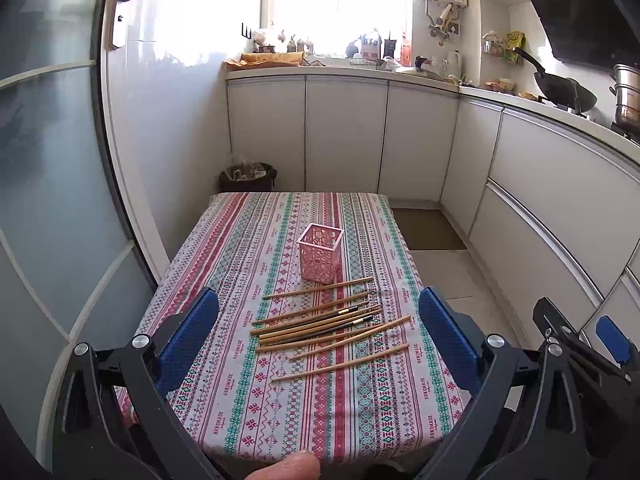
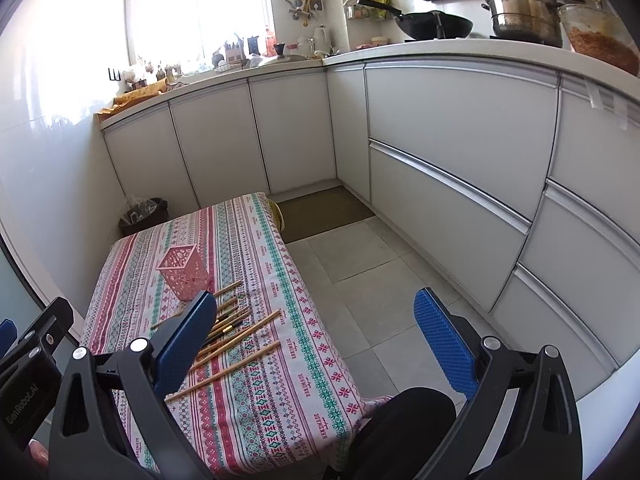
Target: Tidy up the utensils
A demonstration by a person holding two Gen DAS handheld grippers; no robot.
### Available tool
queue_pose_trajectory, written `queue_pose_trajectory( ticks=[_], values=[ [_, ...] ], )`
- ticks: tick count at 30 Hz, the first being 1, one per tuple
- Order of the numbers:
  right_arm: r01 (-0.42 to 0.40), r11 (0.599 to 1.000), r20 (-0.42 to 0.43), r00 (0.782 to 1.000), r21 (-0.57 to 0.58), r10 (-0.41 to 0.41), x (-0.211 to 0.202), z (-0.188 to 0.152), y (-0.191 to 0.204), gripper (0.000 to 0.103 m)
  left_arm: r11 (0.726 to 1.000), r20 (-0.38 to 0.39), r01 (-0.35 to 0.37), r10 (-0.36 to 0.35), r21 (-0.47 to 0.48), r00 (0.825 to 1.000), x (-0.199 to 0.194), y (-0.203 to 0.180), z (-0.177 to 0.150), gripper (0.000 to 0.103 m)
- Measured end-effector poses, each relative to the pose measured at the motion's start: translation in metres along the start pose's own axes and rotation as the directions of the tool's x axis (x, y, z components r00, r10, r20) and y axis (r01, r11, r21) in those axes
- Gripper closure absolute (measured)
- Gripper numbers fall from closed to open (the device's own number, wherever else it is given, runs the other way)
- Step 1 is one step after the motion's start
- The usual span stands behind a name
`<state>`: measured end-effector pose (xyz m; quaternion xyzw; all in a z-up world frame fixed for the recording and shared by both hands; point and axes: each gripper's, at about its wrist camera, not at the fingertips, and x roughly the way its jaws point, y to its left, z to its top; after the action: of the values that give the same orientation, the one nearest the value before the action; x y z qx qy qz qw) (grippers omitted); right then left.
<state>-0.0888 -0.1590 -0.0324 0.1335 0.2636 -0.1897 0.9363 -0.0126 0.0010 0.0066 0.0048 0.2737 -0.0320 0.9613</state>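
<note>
A pink lattice holder (image 1: 321,256) stands upright on the patterned tablecloth (image 1: 248,248), with nothing seen inside it. Just in front of it lie several wooden chopsticks (image 1: 316,290) and two dark-handled brushes (image 1: 340,313), spread side by side. My left gripper (image 1: 320,328) hangs open above the near half of the table, its blue pads wide on either side of the chopsticks. In the right wrist view the holder (image 2: 185,270) and chopsticks (image 2: 244,334) sit at lower left. My right gripper (image 2: 316,340) is open, to the right of the table over the floor.
White kitchen cabinets (image 1: 344,136) wrap the back and right side. A bin (image 1: 248,178) stands behind the table. A brown mat (image 2: 324,210) lies on the tiled floor (image 2: 360,256). A dark round seat (image 2: 404,432) sits near the table's right corner. A fingertip (image 1: 288,468) shows at bottom.
</note>
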Motion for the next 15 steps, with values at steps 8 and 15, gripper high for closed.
queue_pose_trajectory(
  ticks=[8, 15],
  values=[
    [-0.005, 1.0, 0.014, 1.0, 0.005, 0.005, -0.006, -0.003, 0.001, 0.007, 1.0, -0.006, -0.01, 0.01, -0.008, 1.0, -0.004, 0.004, -0.002, 0.007],
    [-0.008, 1.0, 0.025, 1.0, 0.007, 0.008, -0.013, -0.002, 0.001, 0.007, 1.0, 0.002, -0.014, 0.014, -0.012, 1.0, -0.008, 0.005, -0.002, 0.007]
  ],
)
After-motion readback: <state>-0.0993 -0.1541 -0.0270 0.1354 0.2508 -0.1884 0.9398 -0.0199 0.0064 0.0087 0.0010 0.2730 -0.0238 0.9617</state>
